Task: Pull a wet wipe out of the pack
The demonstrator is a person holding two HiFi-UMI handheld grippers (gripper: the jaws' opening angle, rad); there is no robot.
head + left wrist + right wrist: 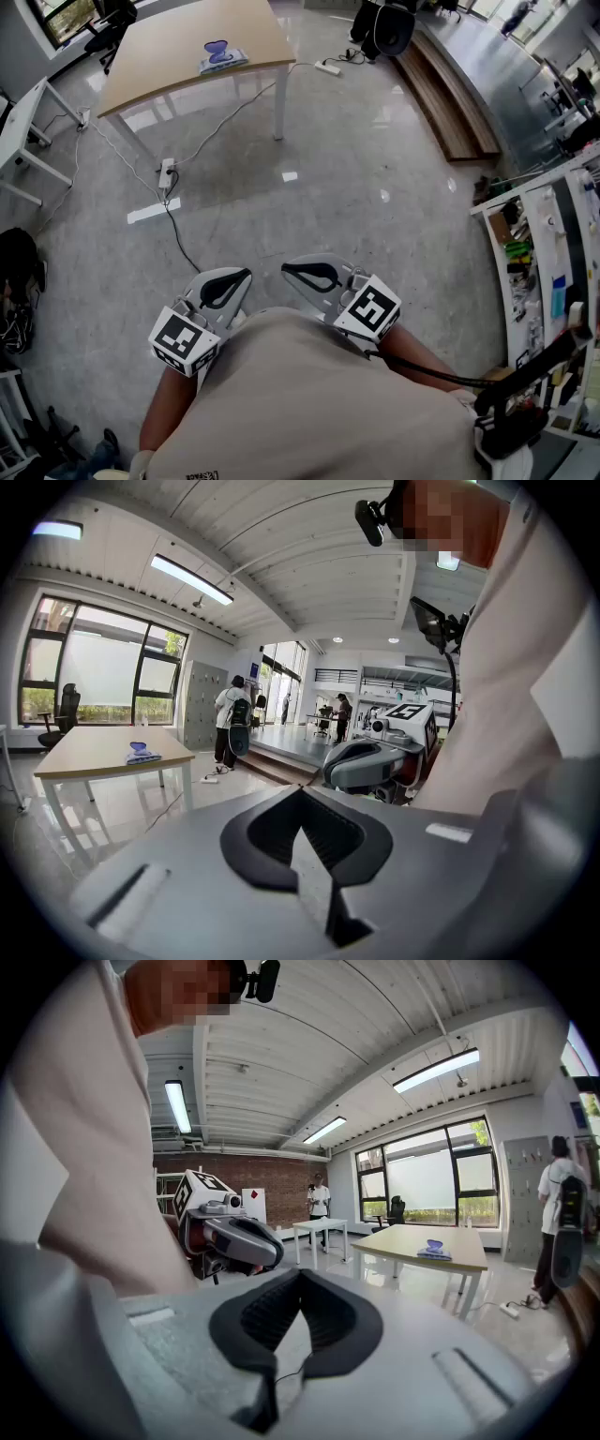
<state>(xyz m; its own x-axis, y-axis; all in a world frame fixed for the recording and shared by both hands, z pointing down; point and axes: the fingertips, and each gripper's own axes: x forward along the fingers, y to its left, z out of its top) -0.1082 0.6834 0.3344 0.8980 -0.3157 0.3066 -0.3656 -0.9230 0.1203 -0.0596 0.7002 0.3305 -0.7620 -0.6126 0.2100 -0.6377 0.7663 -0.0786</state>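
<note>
The wet wipe pack (223, 56), pale with a blue lid, lies on a light wooden table (178, 42) far across the floor. It also shows small in the left gripper view (142, 754) and the right gripper view (433, 1249). Both grippers are held close to the person's body, well away from the table. My left gripper (242, 276) is shut, its black pads (281, 832) meeting at the tip with nothing between them. My right gripper (291, 271) is shut the same way and holds nothing, its pads (328, 1321) touching.
A power strip (167, 173) and its cable trail over the glossy floor between me and the table. A white desk (23, 131) stands at the left, cluttered shelves (534, 244) at the right, a wooden step (450, 94) behind. A person (230, 719) stands far off.
</note>
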